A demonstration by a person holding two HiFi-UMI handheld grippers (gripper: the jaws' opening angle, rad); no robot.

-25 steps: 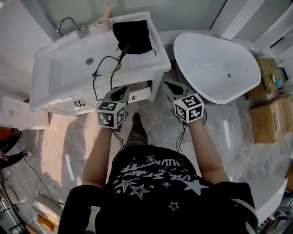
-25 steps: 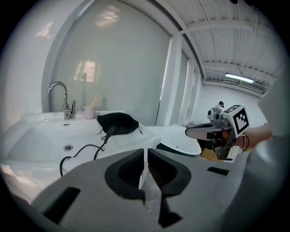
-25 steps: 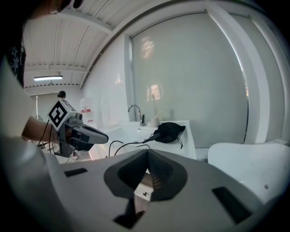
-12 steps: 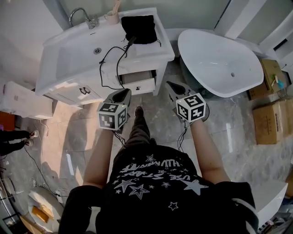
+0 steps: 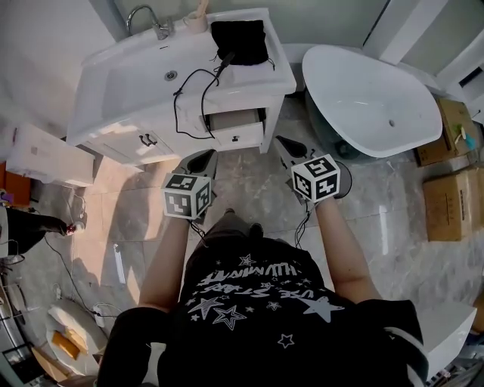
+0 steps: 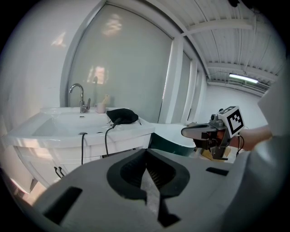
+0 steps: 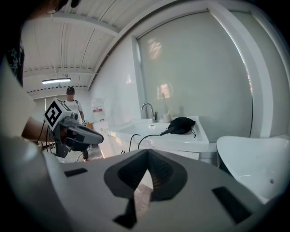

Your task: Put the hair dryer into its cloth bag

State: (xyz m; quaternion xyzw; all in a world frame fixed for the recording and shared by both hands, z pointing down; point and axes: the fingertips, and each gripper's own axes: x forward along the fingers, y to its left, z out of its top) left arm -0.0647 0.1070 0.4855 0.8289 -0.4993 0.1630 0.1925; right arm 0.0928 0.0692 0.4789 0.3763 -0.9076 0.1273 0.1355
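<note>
1. Fingers (image 6: 156, 174) of the left gripper (image 5: 209, 153) are pressed together with nothing between them; those of the right gripper (image 5: 282, 141) are likewise closed and empty.
2. Both grippers are held over the floor, well apart from the vanity (image 5: 249, 82) on the far side.
3. The bag (image 5: 240, 39) lies at the far right of the vanity top, beside the basin (image 5: 136, 75). The dryer cannot be made out on its own. Only a dark end (image 5: 225, 58) shows at the bag's near edge. From it the cord (image 5: 185, 98) is run over the top and hung down the near side, just by the open drawer (image 5: 236, 127).
4. The loose cord is judged the main hazard: it could be caught on the drawer, or pulled so that the bag is dragged off the top.
5. The bag is soft and would likely collapse if only one side of its mouth were pinched, so the cord could be left outside.
6. The cup (image 5: 198, 21), just left of the bag, could be knocked over by a wide reach.
</note>
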